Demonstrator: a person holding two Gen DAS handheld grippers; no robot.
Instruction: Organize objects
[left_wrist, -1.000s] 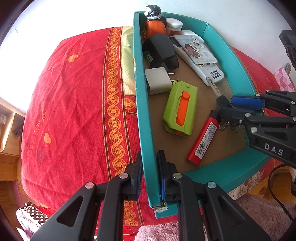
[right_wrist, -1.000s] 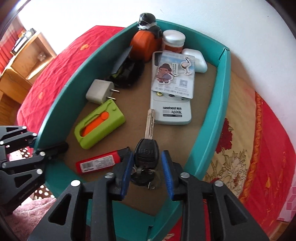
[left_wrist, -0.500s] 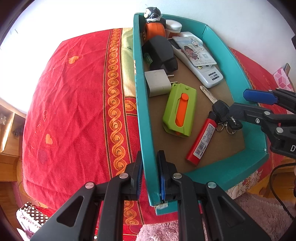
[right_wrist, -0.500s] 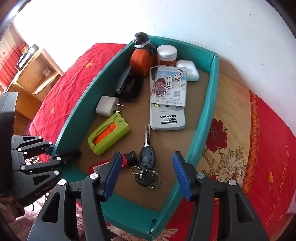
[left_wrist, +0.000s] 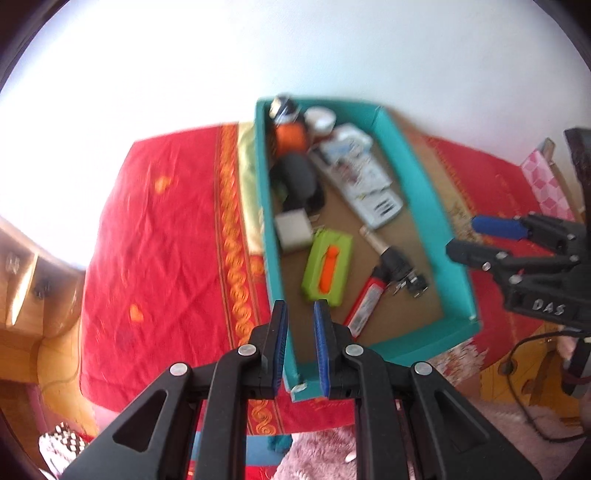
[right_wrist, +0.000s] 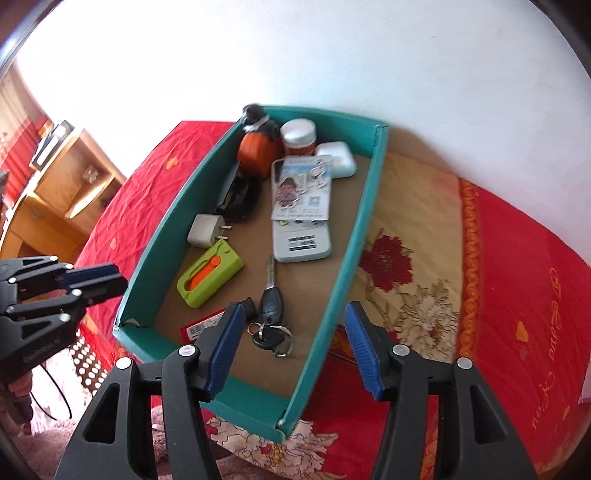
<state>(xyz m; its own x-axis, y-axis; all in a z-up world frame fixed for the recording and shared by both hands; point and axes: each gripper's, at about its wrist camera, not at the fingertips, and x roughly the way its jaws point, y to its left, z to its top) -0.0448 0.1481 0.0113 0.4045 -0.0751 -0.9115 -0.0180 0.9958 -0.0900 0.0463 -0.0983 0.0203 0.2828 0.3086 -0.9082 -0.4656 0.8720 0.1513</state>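
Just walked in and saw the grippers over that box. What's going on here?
A person with a gripper in each hand is sorting small items into a teal box on a red bedspread. The car key lies inside beside a red lighter, a green case and a remote. The right gripper hangs open above the key, holding nothing. The left gripper is open too, its fingers either side of the box's near corner without clamping it.

Left wrist view motion-blurred, remote (left_wrist: 373, 188) label unreadable; red lighter (right_wrist: 197, 326) partly hidden behind right gripper's finger (right_wrist: 225, 347).
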